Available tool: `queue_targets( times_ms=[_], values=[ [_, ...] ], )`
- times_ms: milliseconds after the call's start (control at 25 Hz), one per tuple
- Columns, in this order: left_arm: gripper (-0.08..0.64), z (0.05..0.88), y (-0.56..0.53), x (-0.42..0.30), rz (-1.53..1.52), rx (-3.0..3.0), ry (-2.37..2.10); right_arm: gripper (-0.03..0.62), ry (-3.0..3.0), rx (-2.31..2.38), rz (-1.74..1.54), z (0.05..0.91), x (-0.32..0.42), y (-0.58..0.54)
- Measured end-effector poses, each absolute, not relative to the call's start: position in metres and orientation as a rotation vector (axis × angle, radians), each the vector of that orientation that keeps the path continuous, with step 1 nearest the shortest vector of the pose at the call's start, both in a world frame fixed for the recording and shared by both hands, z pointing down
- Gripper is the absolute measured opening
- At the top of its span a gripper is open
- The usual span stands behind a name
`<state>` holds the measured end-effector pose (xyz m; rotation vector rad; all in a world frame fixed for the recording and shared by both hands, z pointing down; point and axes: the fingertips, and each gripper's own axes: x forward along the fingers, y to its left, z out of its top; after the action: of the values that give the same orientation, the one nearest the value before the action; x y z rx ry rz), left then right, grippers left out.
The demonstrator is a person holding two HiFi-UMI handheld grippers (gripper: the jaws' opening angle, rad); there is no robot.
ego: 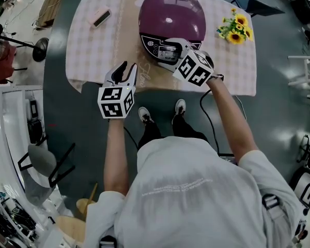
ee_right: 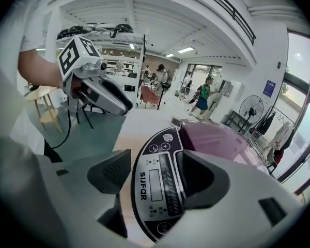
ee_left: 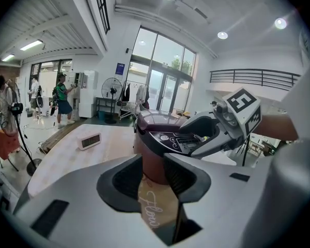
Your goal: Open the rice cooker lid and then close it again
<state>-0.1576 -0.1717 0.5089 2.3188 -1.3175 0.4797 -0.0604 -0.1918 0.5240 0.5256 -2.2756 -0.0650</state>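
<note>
One rice cooker [ego: 171, 19], right tongs [ee_right: 154, 173] astride its panel [ee_right: 156, 200], left tongs [ee_left: 154, 165] nearby.

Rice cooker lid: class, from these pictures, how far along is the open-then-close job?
Done: nothing certain; the lid is shut, and whether it has already been opened once cannot be told. In hand: the right gripper, jaws open, straddles the cooker's control panel; the left gripper hangs open and empty over the table edge. Left: likely the whole opening and closing.
</note>
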Motion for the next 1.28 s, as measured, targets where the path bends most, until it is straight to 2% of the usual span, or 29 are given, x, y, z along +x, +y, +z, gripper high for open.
queue_targets(
  times_ms=[600, 1280],
  values=[
    [0.137, 0.477, -0.179, -0.172, 0.48, 2.358, -1.398, 0.293, -2.362, 0.564, 0.006, 0.519, -0.058, -0.201],
    [0.137, 0.45, -0.19, -0.151, 0.467, 2.437, -1.401, 0.288, -2.407, 0.603, 0.028, 0.515, -0.052, -0.205]
  ],
)
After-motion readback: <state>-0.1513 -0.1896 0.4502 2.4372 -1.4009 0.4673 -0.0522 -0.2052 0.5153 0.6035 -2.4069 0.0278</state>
